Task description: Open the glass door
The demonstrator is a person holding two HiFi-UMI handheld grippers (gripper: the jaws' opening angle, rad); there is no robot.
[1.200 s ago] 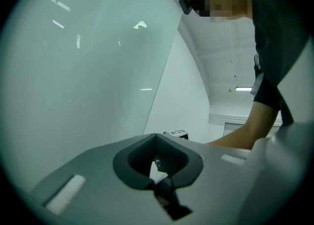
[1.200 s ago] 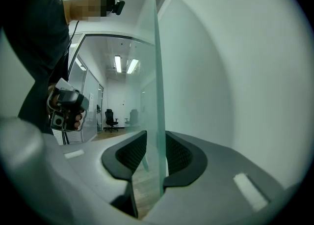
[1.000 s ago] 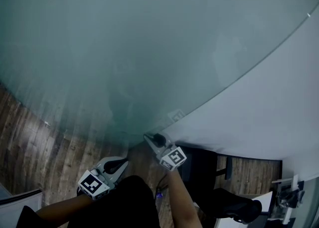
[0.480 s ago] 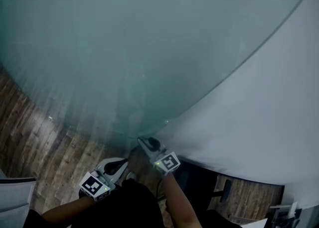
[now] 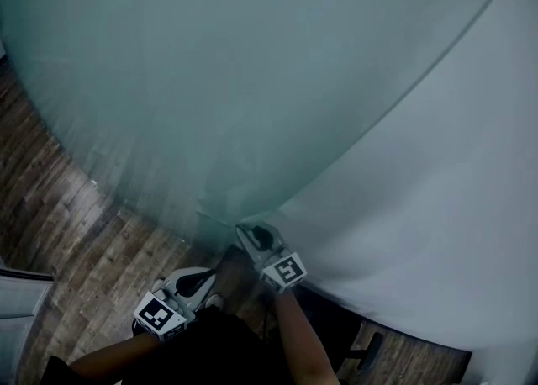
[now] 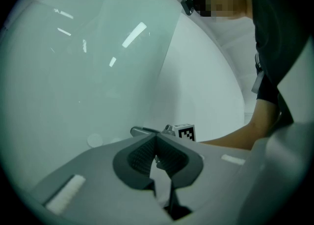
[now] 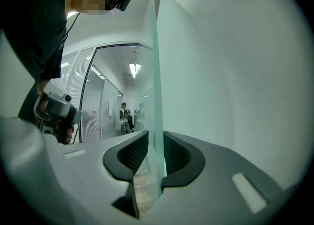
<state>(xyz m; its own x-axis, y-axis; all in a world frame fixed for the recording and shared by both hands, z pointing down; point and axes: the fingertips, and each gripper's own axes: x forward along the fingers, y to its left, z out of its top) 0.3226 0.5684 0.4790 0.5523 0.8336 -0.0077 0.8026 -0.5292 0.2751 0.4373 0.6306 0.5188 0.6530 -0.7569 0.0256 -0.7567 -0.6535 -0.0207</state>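
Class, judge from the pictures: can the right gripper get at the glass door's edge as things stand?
Probably yes: the door edge stands between the jaws of the right gripper, which are closing, with nothing else in the gap.

The head camera looks steeply down: the frosted pale-green glass door [image 5: 252,81] fills 9 to 1 o'clock, with the grey left gripper [image 5: 204,276] and right gripper [image 5: 250,234] small at 6 o'clock. The left gripper view sits close behind closed jaws, facing the pane, with the right gripper just beyond at 12 o'clock. The right gripper view sights along the pane's edge between its closing jaws, the left gripper at 9 o'clock.
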